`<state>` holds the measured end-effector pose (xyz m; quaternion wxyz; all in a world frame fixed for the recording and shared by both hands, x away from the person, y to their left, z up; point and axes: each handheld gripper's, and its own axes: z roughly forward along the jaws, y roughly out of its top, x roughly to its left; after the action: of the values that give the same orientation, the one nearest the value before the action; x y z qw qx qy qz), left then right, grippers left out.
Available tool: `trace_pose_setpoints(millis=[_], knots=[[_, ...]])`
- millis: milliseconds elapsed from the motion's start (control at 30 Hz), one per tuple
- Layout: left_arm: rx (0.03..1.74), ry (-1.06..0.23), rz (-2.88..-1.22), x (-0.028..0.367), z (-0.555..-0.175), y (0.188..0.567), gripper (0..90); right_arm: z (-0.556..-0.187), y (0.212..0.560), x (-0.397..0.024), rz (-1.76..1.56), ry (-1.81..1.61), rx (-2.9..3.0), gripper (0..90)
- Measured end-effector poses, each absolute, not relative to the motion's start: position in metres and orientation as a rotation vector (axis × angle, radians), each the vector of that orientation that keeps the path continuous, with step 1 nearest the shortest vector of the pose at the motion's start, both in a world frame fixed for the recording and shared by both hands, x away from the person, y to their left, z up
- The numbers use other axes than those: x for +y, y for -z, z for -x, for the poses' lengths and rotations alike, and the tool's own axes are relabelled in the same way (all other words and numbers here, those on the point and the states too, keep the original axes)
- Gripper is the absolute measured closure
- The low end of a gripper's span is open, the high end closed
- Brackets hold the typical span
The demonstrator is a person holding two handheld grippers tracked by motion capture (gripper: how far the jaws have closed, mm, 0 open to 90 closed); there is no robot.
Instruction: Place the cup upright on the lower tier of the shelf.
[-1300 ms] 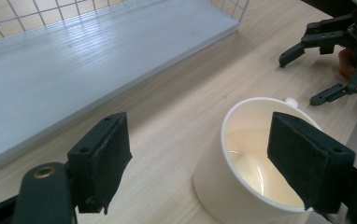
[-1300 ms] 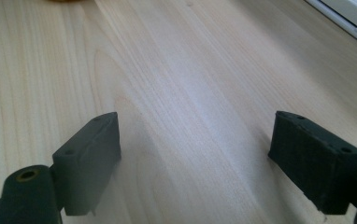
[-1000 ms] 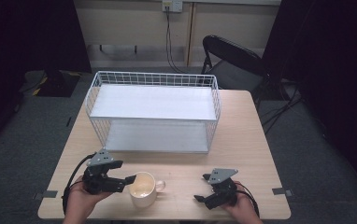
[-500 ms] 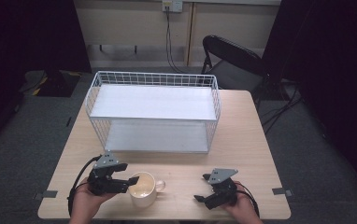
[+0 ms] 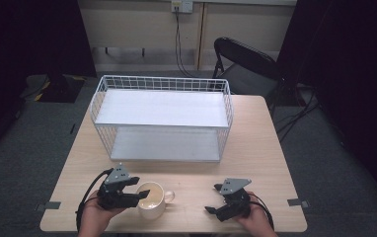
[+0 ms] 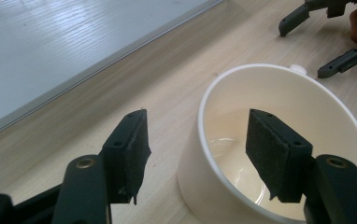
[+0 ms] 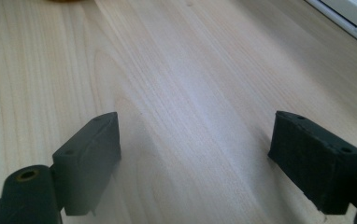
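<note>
A cream cup (image 5: 153, 205) with a handle on its right stands near the table's front edge. In the left gripper view the cup (image 6: 279, 93) holds nothing. My left gripper (image 5: 142, 196) reaches it from the left and straddles its near wall. One pad (image 6: 132, 149) is outside and the other pad (image 6: 272, 156) inside. The jaws have just been closing, with a gap still showing between the outer pad and the wall, so my left gripper (image 6: 200, 149) is open. My right gripper (image 5: 212, 197) rests at the front right, open. Bare wood lies between the pads of my right gripper (image 7: 195, 158).
A white wire basket (image 5: 162, 123) with a white floor takes up the middle and back of the wooden table (image 5: 260, 158). A black chair (image 5: 245, 64) stands behind the table's right corner. The right gripper (image 6: 326, 37) shows beyond the cup.
The left gripper's jaws have narrowed about the cup's wall, and that hand has shifted slightly. The cup and the right gripper have stayed in place.
</note>
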<state>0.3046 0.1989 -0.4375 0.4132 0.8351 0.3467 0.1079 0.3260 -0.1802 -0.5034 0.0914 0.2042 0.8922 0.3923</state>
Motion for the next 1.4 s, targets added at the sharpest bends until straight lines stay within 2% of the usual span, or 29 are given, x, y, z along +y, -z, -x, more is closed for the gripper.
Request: trace_pose_setpoints(millis=[267, 333, 667, 833, 967, 1067, 1167, 1400], knots=[[0.85, -0.291, -2.111, 0.1938, -0.3036, 0.4401, 46.7, -0.3259, 0.5034, -0.1802, -0.607, -1.165, 2.651, 15.7], [0.853, -0.303, -2.106, 0.1935, -0.3033, 0.4406, 51.7, -0.3259, 0.5034, -0.1801, -0.607, -1.165, 2.651, 15.6], [0.878, -0.296, -2.081, 0.1966, -0.3046, 0.4426, 55.9, -0.3259, 0.5034, -0.1801, -0.608, -1.165, 2.651, 15.7], [0.885, -0.287, -2.082, 0.1956, -0.3052, 0.4446, 63.2, -0.3259, 0.5034, -0.1801, -0.608, -1.165, 2.651, 15.7], [0.887, -0.28, -2.089, 0.1945, -0.3057, 0.4463, 64.5, -0.3259, 0.5034, -0.1802, -0.607, -1.165, 2.651, 15.6], [0.882, -0.299, -2.078, 0.1945, -0.3053, 0.4451, 69.7, -0.3259, 0.5034, -0.1801, -0.607, -1.165, 2.651, 15.7], [0.876, -0.301, -2.069, 0.1956, -0.3058, 0.4442, 79.0, -0.326, 0.5034, -0.1802, -0.607, -1.165, 2.651, 15.6], [0.881, -0.353, -2.078, 0.1936, -0.3047, 0.4437, 80.9, -0.326, 0.5034, -0.1802, -0.607, -1.165, 2.651, 15.7]])
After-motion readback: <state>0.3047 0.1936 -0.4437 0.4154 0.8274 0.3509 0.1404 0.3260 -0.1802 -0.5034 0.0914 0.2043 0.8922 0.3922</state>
